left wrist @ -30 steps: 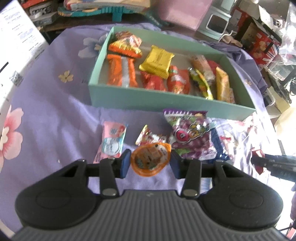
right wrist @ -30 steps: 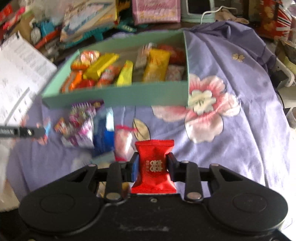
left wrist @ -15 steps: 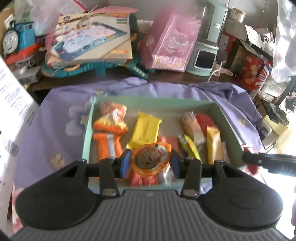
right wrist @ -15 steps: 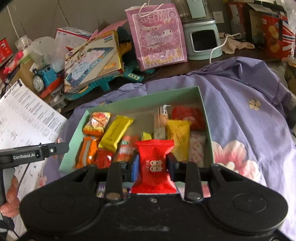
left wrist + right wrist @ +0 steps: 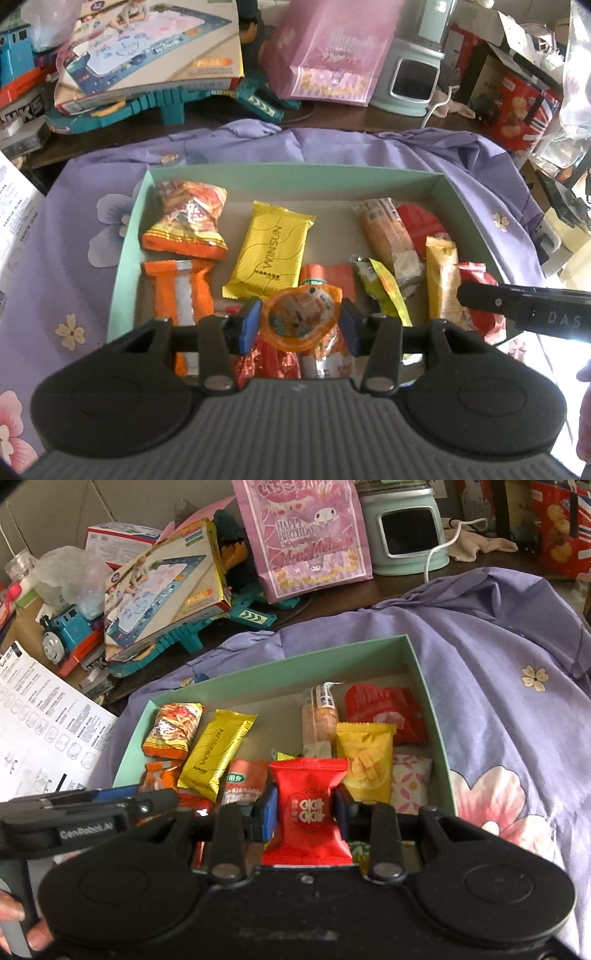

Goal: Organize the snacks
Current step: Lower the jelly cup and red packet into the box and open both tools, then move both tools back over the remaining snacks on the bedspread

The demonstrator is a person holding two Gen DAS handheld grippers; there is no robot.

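- The purple flowered cloth [image 5: 369, 147] lies under the green box [image 5: 127, 236], which a second ago sat far ahead of both cameras and now fills the near view.
- The green box holds the sorted snacks; behind it stand a pink gift bag [image 5: 306, 535] reading "HAPPY BIRTHDAY" and a boxed play mat [image 5: 147, 48].
- A printed sheet [image 5: 40, 731] lies left of the box; its small print is too fine to read.
- Inside the box, near the middle, lies a yellow pack [image 5: 269, 251] marked "WINSUN"; at its far left corner lies an orange chip bag [image 5: 186, 218].
- The left gripper [image 5: 299, 325], seen from the right camera with "GenRobot.AI" on its side, hangs over the box's near edge; earlier it was over loose snacks on the cloth in front of the box.
- Its jaws are opening, with the orange jelly cup [image 5: 299, 317] between the blue pads, which touch its rim.
- The right gripper [image 5: 306, 808] hangs over the box's near right part, jaws opening, pads pressing the waist of the red packet [image 5: 306, 808], whose white characters I cannot read.
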